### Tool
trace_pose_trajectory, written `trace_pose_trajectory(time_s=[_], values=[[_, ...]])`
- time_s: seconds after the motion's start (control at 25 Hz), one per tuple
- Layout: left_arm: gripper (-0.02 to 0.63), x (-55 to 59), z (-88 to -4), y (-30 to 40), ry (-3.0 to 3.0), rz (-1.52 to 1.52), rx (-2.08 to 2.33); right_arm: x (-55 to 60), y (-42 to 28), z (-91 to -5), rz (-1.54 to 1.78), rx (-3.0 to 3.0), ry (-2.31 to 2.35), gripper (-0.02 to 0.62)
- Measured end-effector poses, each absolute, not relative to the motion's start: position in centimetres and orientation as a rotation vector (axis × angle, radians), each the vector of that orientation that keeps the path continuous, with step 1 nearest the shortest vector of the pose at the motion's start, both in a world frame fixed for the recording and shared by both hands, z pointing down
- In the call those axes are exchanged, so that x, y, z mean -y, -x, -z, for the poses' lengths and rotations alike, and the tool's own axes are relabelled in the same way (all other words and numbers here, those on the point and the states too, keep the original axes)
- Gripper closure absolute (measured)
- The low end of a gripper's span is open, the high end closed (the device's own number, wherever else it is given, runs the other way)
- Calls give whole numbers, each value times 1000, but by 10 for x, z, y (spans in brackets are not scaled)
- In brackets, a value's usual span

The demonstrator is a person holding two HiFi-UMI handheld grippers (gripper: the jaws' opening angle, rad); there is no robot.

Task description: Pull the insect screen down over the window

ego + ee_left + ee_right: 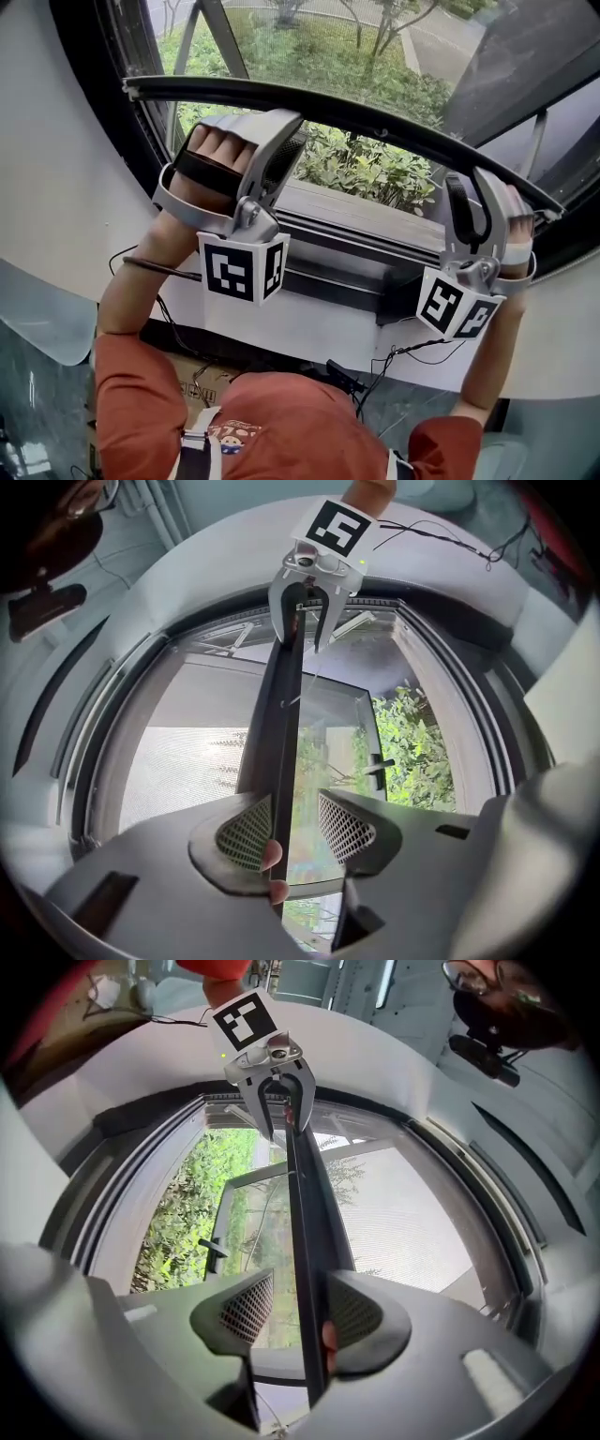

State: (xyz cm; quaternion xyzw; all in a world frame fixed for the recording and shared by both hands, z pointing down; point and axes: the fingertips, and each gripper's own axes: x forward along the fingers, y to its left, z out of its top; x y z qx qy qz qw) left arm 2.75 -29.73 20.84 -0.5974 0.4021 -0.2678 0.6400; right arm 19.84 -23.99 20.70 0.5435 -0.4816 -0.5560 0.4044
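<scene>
The insect screen's dark bottom bar (375, 120) runs across the window from upper left to lower right, with fine mesh (309, 47) above it. My left gripper (277, 131) and right gripper (472, 187) both reach onto the bar from below. In the left gripper view the bar (281, 752) passes between the left gripper's (295, 797) jaws against the left pad, with a gap to the right pad. In the right gripper view the bar (305, 1232) lies against the right pad of the right gripper (300, 1277), clear of the left pad. Both stand open.
Below the bar the window is uncovered, showing green bushes (375, 169) and the dark sill frame (356, 246). A casement handle (379, 766) shows outside. Cables (403, 356) hang along the white wall under the sill. The person's arms reach up.
</scene>
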Motion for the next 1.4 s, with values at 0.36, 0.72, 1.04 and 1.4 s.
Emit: trace_pose_trajectory(time_s=[0.36,0.72,1.04,1.4], values=[[451,294,-251,-26,1432,665,-866,237,-197,-251,1330,1275,-1333,408],[451,292,-292,-28,1476,732,-819,235,-198,-291,1277,1341,-1326,407],[450,291,-331,-25,1529,768,-796,234,-194,-331,1210,1402,-1308,407],[451,291,-359,-25,1634,820,-756,233,-193,-359,1100,1481,-1256,407]])
